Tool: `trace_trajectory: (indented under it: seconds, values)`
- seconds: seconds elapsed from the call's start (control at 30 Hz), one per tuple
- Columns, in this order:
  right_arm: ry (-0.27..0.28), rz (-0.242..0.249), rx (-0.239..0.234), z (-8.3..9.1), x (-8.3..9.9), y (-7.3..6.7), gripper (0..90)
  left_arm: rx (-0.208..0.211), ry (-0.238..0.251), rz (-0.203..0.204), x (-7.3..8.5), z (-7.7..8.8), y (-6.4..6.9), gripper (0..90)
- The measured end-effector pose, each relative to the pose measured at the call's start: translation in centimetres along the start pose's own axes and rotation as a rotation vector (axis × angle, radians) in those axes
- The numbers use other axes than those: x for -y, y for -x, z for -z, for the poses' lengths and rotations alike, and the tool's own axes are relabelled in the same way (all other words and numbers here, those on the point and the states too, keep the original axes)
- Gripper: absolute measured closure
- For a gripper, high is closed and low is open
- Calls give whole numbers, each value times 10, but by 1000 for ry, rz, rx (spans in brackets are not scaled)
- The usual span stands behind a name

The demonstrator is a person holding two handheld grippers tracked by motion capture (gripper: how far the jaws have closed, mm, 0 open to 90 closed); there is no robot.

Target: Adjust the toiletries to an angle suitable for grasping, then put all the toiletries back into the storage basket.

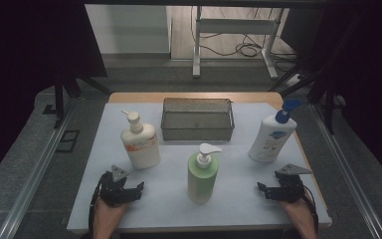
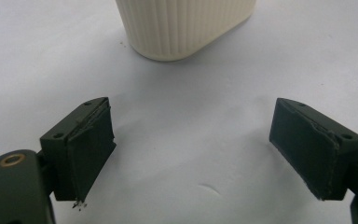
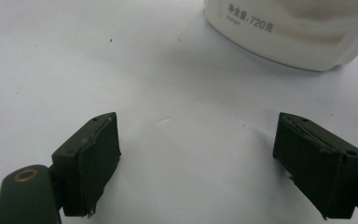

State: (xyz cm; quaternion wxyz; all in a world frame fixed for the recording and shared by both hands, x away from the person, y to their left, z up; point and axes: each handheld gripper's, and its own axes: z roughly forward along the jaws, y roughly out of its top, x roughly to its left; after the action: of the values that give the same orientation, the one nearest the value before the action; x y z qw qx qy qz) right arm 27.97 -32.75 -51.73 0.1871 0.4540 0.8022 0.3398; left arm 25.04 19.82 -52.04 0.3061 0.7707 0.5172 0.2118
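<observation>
Tools (image 1: 135,188) (image 1: 261,188) wide open, empty

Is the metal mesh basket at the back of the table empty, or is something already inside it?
Empty. In the high view the mesh basket shows only its bare wire bottom; all three pump bottles stand outside it on the white mat.

dim room, grey floor (image 1: 144,74), white desk frame (image 1: 236,30)
</observation>
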Motion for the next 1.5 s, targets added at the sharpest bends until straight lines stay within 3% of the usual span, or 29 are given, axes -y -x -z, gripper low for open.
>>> trace_trajectory:
  seconds: [0.17, 0.8, 1.5]
  values:
    - [1, 2, -1, 1, 0, 1, 146, 4, 3, -13, 1, -1, 0, 133]
    - [-1, 5, -13, 0, 0, 1, 146, 36, -9, 19, 1, -3, -5, 133]
    - [22, -14, -17, 4, -4, 8, 136, 40, -11, 23, 1, -4, -5, 131]
